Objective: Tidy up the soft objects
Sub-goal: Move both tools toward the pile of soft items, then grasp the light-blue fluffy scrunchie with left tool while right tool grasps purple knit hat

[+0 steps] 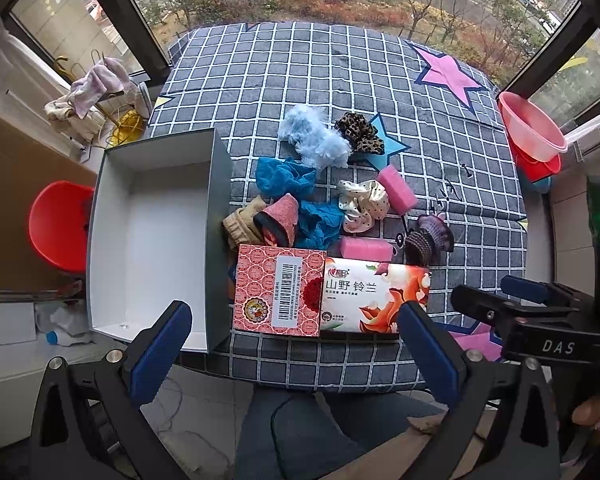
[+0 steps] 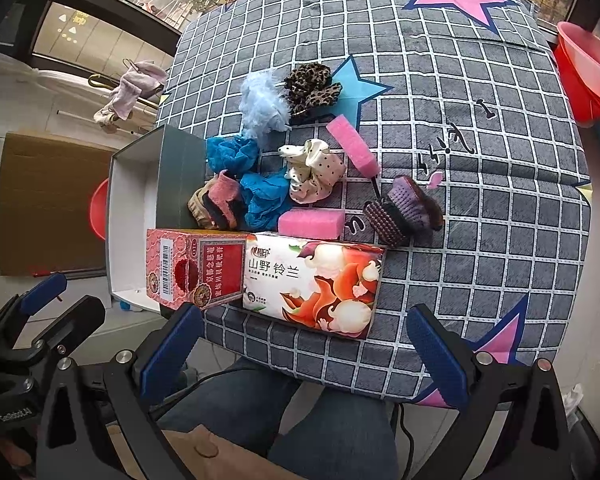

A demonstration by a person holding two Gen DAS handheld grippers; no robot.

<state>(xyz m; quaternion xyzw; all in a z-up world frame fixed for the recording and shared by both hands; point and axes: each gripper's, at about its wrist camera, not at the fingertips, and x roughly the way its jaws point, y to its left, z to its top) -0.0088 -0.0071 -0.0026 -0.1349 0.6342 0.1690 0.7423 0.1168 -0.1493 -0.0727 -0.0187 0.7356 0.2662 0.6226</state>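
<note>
An empty grey box (image 1: 148, 240) with a white inside stands at the left of a checked cushion (image 1: 340, 60). Right of it lies a heap of soft things: a fluffy light blue scrunchie (image 1: 314, 136), a leopard scrunchie (image 1: 358, 132), blue netting (image 1: 288, 178), a dotted cream scrunchie (image 1: 362, 202), two pink sponges (image 1: 396, 186) (image 1: 366, 249), a pink sock (image 1: 280, 220), a purple knit piece (image 1: 428, 238). A red carton (image 1: 278, 288) and a tissue pack (image 1: 374, 298) lie nearest me. My left gripper (image 1: 292, 344) is open, short of the carton. My right gripper (image 2: 306, 354) is open, short of the tissue pack (image 2: 314, 282).
Red and pink basins (image 1: 534, 132) sit off the cushion's right edge. A red stool (image 1: 58, 226) and a rack with cloths (image 1: 96, 88) stand at the left. A person's legs in jeans (image 1: 312, 432) are below the cushion's near edge. Windows are behind.
</note>
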